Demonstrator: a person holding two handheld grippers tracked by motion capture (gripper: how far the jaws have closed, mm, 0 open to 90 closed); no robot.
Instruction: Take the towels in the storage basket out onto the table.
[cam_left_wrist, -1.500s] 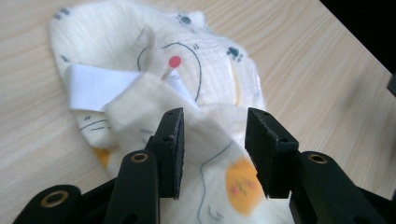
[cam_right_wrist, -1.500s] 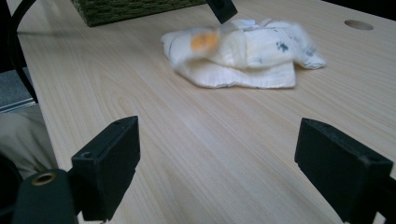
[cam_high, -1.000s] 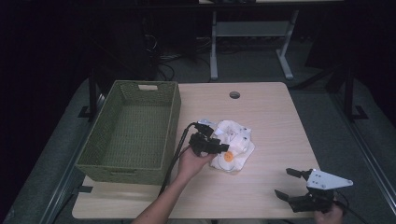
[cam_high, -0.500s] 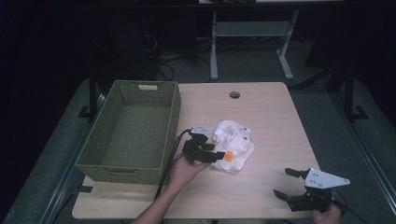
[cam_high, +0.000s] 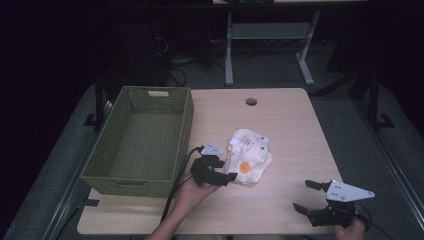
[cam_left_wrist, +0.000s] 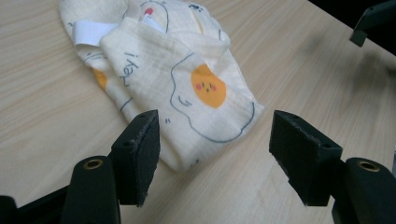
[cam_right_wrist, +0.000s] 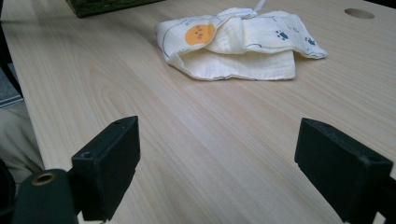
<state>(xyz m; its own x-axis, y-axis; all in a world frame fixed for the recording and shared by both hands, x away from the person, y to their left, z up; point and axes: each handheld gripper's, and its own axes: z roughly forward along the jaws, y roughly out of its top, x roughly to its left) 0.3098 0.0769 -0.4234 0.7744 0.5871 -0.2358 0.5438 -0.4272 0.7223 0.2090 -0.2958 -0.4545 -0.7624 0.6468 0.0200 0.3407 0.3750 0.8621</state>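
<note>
A crumpled cream cloth printed with fried eggs and paw marks lies on the wooden table, right of the basket. My left gripper is open at the cloth's front left corner. In the left gripper view, that corner of the cloth reaches in between the jaws of the left gripper without touching them. My right gripper stands open near the table's front right edge, apart from the cloth. The right gripper view has the right gripper over bare wood, with the cloth farther off.
A green woven basket with nothing in it takes up the table's left side. A round cable hole sits at the table's far middle. Dark floor, desk legs and cables lie beyond the far edge.
My left gripper has drawn back from on top of the cloth toward the front edge. The cloth and the right gripper have stayed in place.
</note>
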